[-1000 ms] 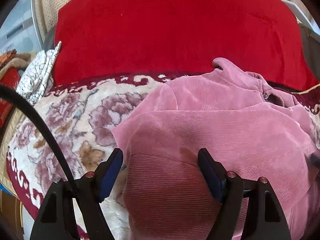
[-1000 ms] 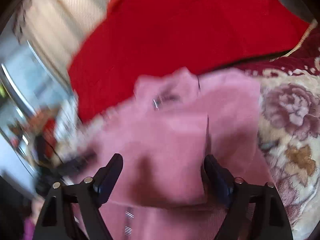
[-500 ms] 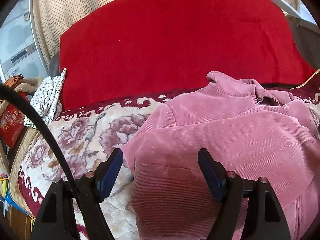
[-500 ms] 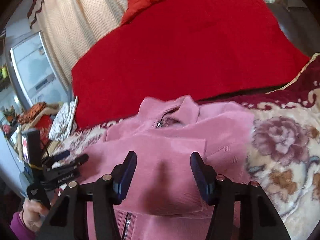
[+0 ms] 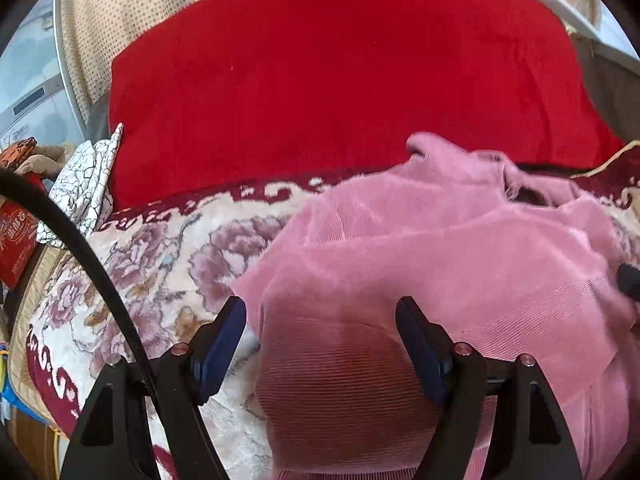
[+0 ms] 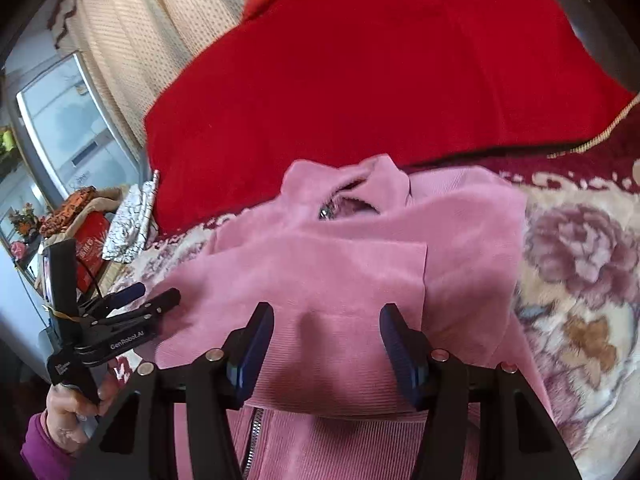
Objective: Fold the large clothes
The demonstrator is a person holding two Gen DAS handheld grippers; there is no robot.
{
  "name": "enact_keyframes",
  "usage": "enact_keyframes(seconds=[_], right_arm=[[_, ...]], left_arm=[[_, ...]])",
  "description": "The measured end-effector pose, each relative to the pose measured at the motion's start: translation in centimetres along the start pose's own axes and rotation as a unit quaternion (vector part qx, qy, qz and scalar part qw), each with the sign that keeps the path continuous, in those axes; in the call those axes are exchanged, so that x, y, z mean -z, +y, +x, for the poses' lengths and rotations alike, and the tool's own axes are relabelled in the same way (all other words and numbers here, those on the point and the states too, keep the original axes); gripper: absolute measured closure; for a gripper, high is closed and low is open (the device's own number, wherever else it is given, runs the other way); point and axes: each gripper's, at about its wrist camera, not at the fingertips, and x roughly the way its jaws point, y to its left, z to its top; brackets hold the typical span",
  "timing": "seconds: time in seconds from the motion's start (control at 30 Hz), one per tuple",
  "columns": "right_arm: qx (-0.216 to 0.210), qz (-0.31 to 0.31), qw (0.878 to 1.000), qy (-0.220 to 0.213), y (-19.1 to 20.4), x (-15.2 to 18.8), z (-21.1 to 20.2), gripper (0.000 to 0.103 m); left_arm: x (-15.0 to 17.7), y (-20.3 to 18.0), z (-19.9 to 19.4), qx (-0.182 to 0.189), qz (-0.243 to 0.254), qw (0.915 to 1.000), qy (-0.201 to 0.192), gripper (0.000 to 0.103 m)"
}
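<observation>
Over on the left we are hovering the left gripper (image 5: 320, 336) above the near left edge of the pink jacket (image 5: 460, 264), its fingers (image 5: 218, 344) standing wide with nothing pinched; corduroy shows between them, but the pads are not pressing on it. The jacket is lying on the flowered blanket (image 5: 152, 272), collar pointing toward the red cushion (image 5: 340, 72) along the blanket's far edge, both sleeves already laid across the chest. Moving right, the right gripper (image 6: 326, 344) is sitting over the folded sleeve (image 6: 320, 280), fingers at a middling gap and gripping nothing that we can see. To do this fold well, we reckon both grippers should be taking the hem at matching points near the blanket's near edge, pinching every layer, then lifting together toward the collar so the sleeves are not slipping out.
</observation>
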Motion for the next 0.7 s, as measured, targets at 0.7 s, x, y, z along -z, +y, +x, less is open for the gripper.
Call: enact_keyframes(seconds=[0.7], right_arm=[[-0.01, 0.047, 0.998, 0.029, -6.2, 3.4, -9.1, 0.037]], left_arm=[[8.2, 8.4, -4.9, 0.089, -0.098, 0.9895, 0.056, 0.023]])
